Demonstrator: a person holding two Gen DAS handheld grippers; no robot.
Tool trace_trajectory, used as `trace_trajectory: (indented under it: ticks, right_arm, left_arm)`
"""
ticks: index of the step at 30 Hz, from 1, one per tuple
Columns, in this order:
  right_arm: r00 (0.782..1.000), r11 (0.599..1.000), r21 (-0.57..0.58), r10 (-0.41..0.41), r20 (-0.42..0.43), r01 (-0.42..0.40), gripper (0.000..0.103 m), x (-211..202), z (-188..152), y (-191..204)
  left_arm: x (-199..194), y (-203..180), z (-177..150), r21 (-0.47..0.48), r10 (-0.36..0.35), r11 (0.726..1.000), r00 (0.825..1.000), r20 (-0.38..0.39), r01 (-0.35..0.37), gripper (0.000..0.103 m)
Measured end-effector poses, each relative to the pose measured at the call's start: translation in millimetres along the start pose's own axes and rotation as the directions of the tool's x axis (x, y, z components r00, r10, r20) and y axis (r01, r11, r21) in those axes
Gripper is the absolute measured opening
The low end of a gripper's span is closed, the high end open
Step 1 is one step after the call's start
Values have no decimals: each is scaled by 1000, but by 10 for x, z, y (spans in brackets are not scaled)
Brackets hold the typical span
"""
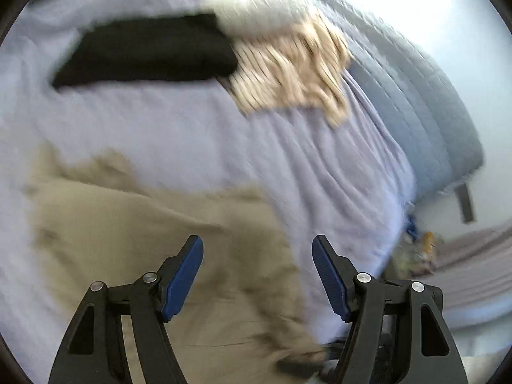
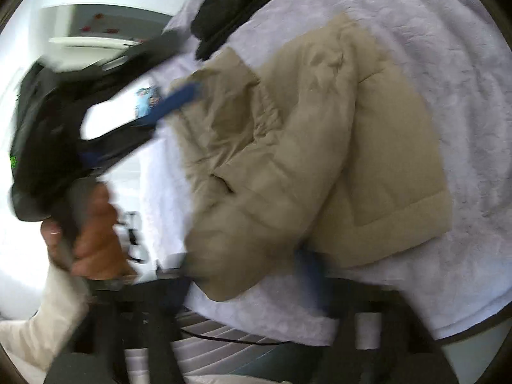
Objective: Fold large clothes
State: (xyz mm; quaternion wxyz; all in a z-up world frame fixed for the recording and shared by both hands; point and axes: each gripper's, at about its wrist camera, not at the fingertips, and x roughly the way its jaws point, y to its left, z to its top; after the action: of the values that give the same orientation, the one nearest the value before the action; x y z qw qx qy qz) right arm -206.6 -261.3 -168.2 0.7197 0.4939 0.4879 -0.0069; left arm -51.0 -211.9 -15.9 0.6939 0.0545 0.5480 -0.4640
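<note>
Closest in, jaws spread with nothing between the blue pads: black left gripper [image 1: 257,243], poised just above the folded khaki padded jacket [image 1: 128,240] on a lavender fleece blanket [image 1: 192,128]. Well beyond its tips, a black folded garment [image 1: 144,54] touching a beige fringed cloth [image 1: 288,70]. From the other side, right gripper [image 2: 243,268] smeared by blur at the jacket's near edge, fabric seemingly between the fingers, grip impossible to tell; off to its left, a bare hand [image 2: 92,233] gripping the other tool's handle.
</note>
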Motion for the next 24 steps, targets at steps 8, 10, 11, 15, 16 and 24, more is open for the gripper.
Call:
trace_trajectory:
  ticks: [8,10,11,15,16,24]
  right_arm:
    - [991,989,90,-111,-79,118,20,272,-104,-512]
    - [993,991,105,-77,-90,86,20,243,-85,-517]
    - [995,993,100,-57,-80,65,23,178,-61,-502]
    - [999,999,-7,35,32,-35,55,-408,128,-253]
    - [996,997,-31,74,43,-73,70,-483,213,-175]
    - [997,997,5,78,-15,-78,72,309,830,-56]
  left_arm:
    - [-54,1229,-277,-199,233,952,972,-25,-233,71]
    - [136,1414,-372,-253,206,944,977,-55,-214,71]
    - [193,1448,-403,-269,208,939,977,-52,-214,71]
    - [301,1453,-416,-279,204,938,978,-36,-206,71]
    - [320,1449,-418,-277,203,939,979,-37,-205,71]
    - [281,1470,-448,-280,202,938,979,-38,-205,71]
